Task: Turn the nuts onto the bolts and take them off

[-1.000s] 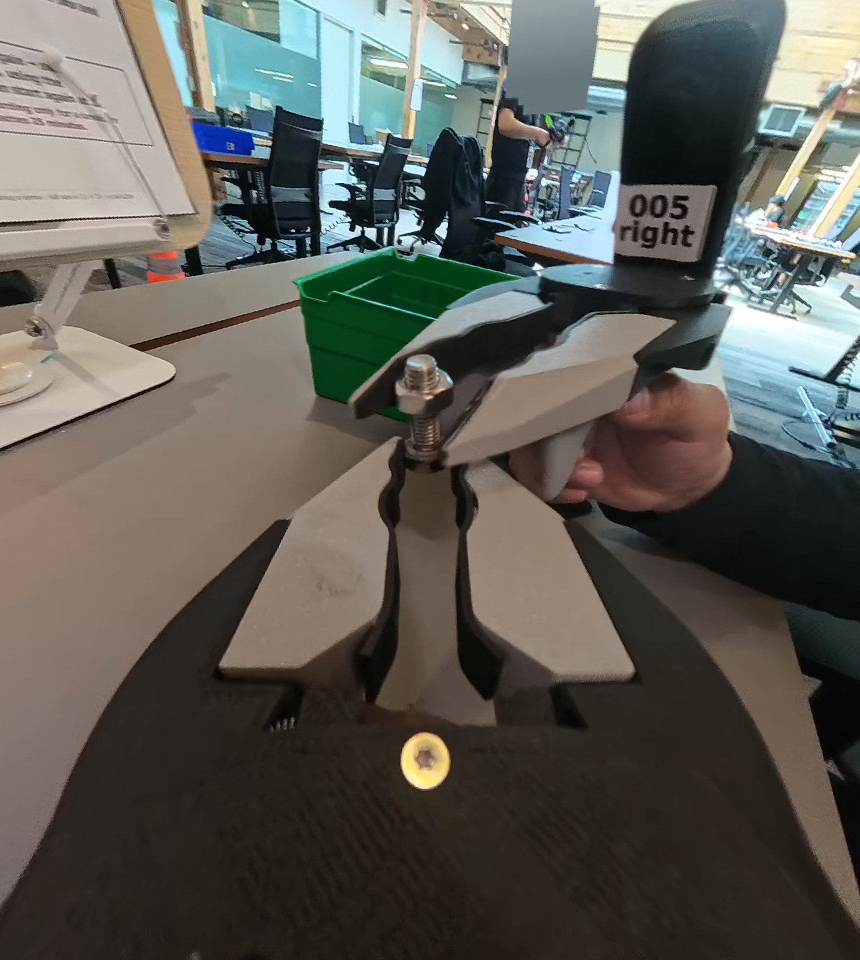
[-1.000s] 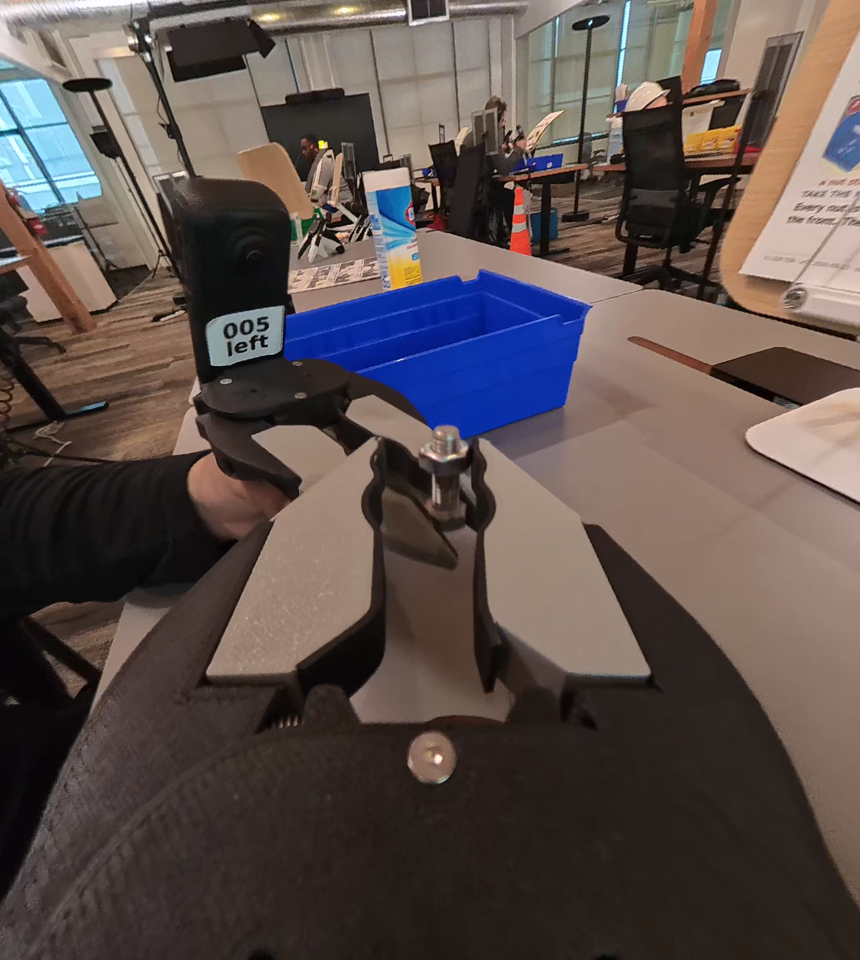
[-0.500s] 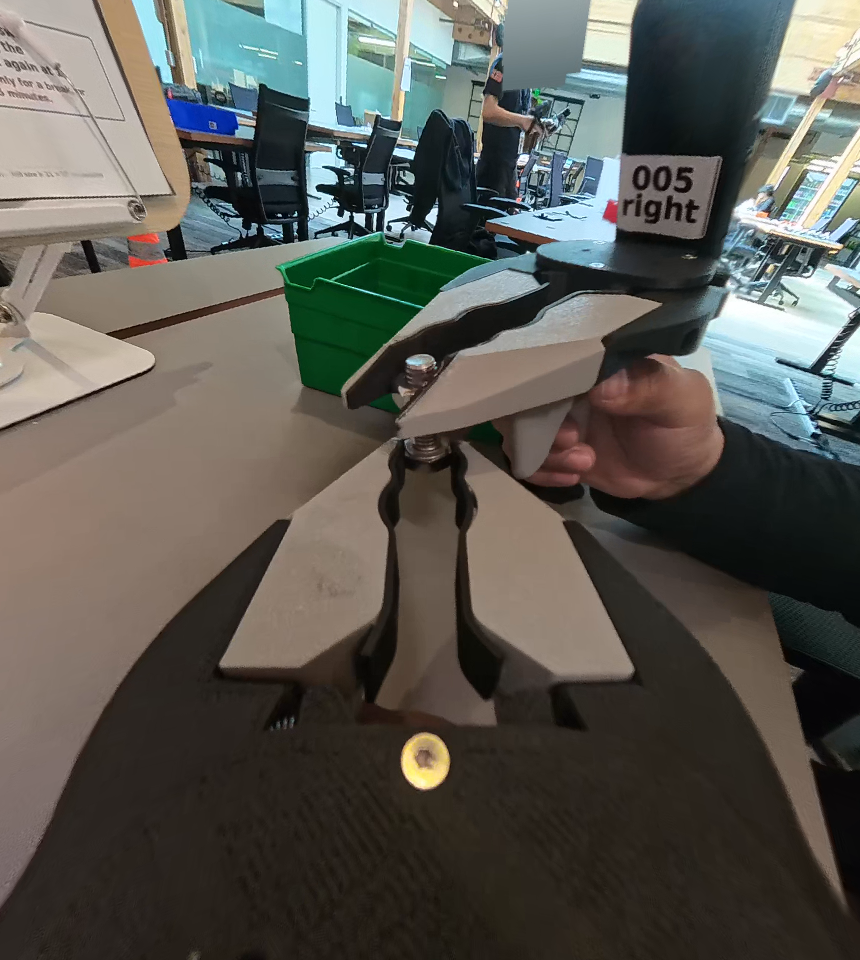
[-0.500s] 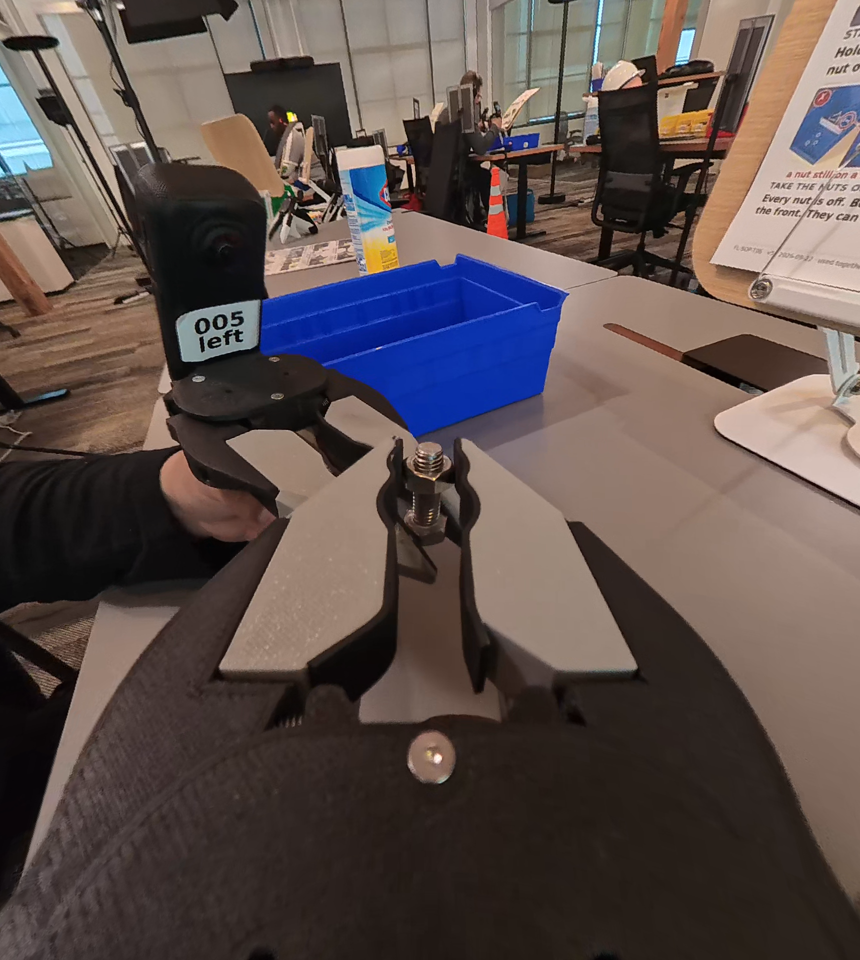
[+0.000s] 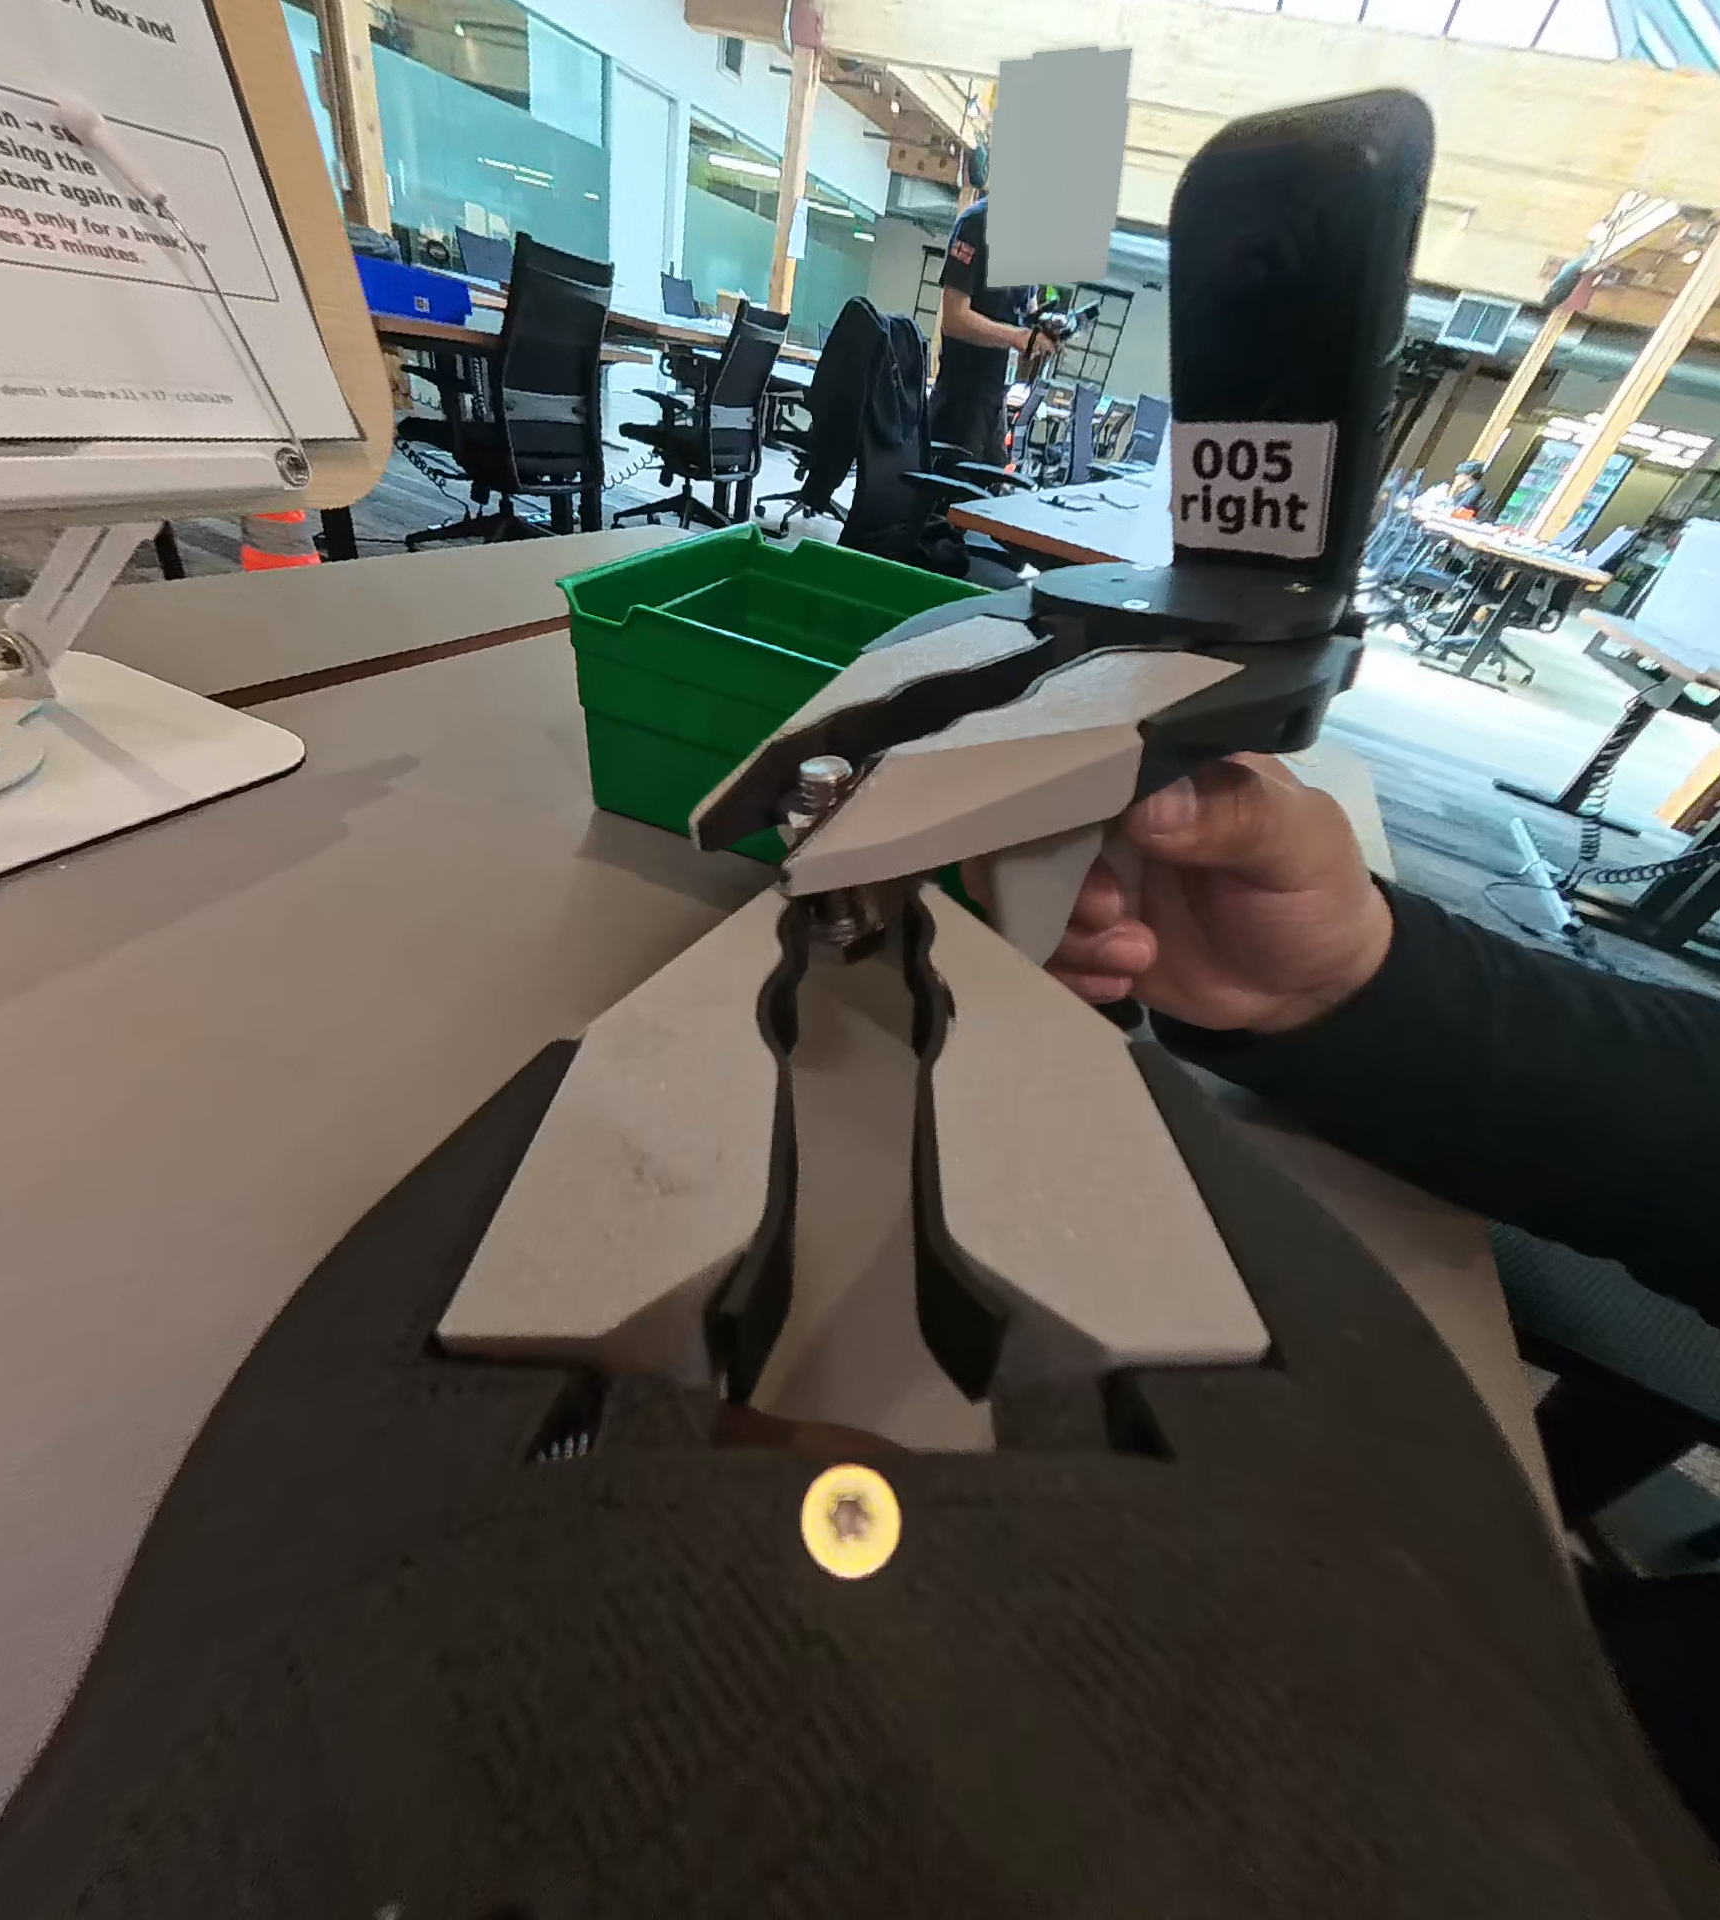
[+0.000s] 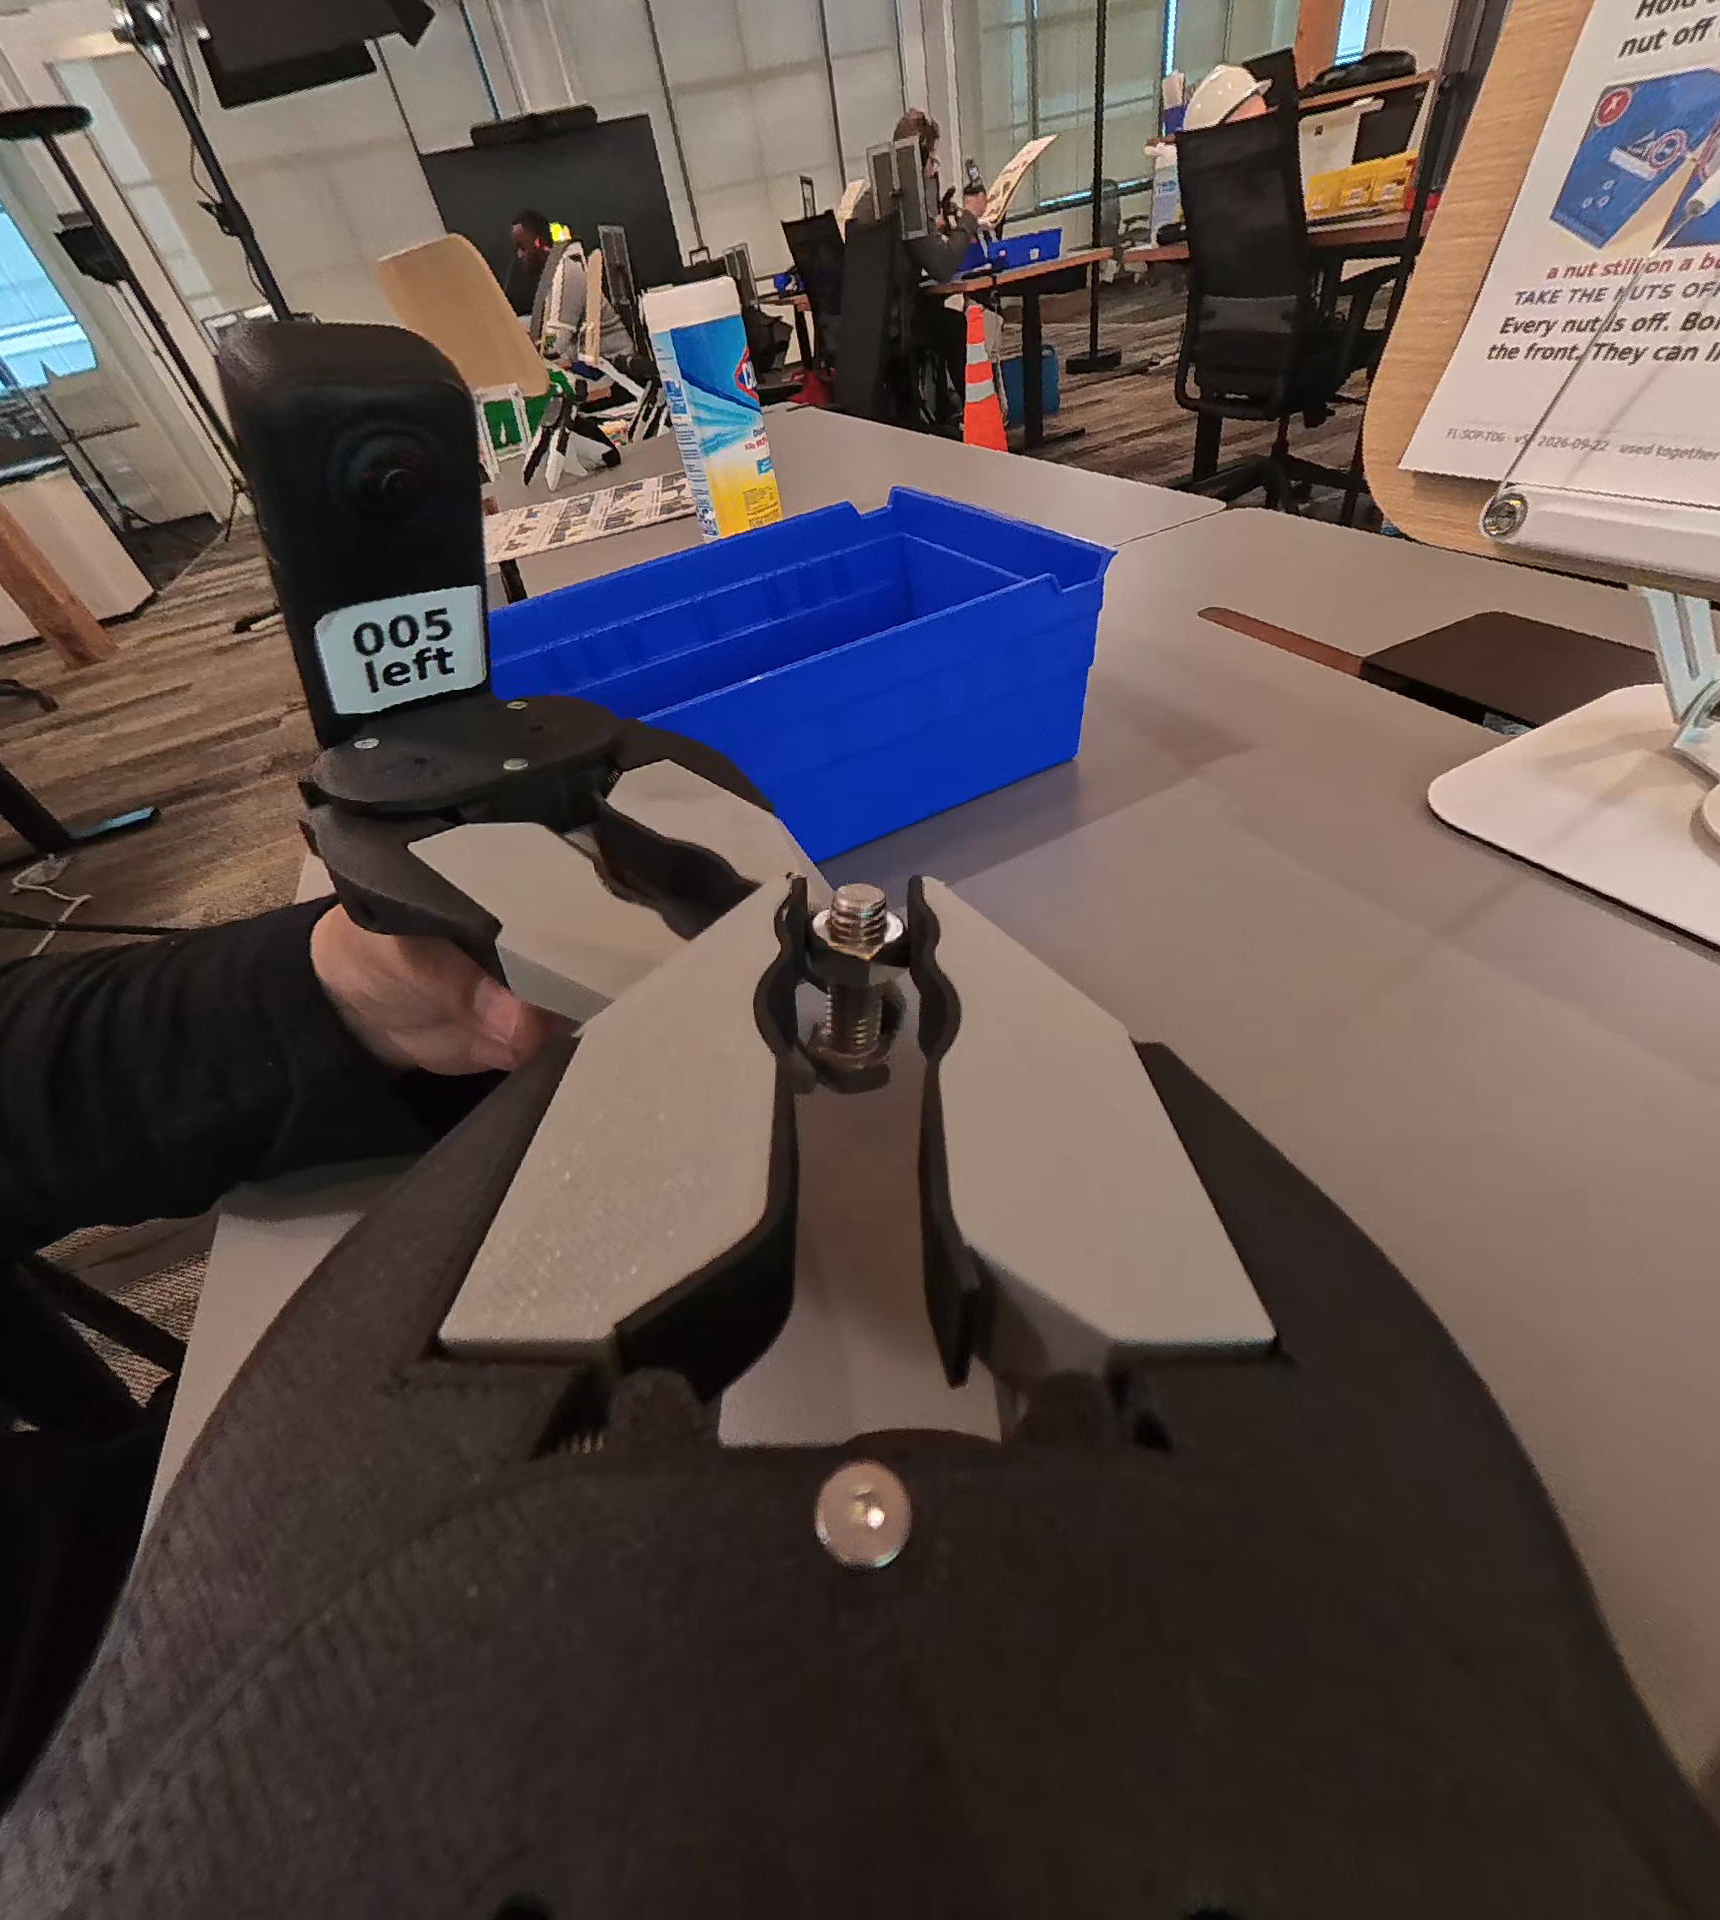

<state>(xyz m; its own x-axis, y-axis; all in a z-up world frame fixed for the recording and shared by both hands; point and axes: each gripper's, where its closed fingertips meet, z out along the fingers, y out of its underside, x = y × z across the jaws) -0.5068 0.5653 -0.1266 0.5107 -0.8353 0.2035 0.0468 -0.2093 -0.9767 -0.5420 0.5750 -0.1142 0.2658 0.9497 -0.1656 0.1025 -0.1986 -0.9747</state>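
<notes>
We see our right gripper (image 6: 854, 940) clamped on the nut (image 6: 854, 956) at frame centre. The bolt (image 6: 848, 1013) stands upright; our left gripper (image 5: 843, 925) is closed on its head end below. Blue bin (image 6: 897, 727) behind, upper middle; green bin (image 5: 690, 707) beyond in the left view.

Bin (image 5: 721, 665) on bench (image 5: 212, 1039), frame centre, behind bolt (image 5: 828, 790); stand (image 5: 56, 748) at left edge.
</notes>
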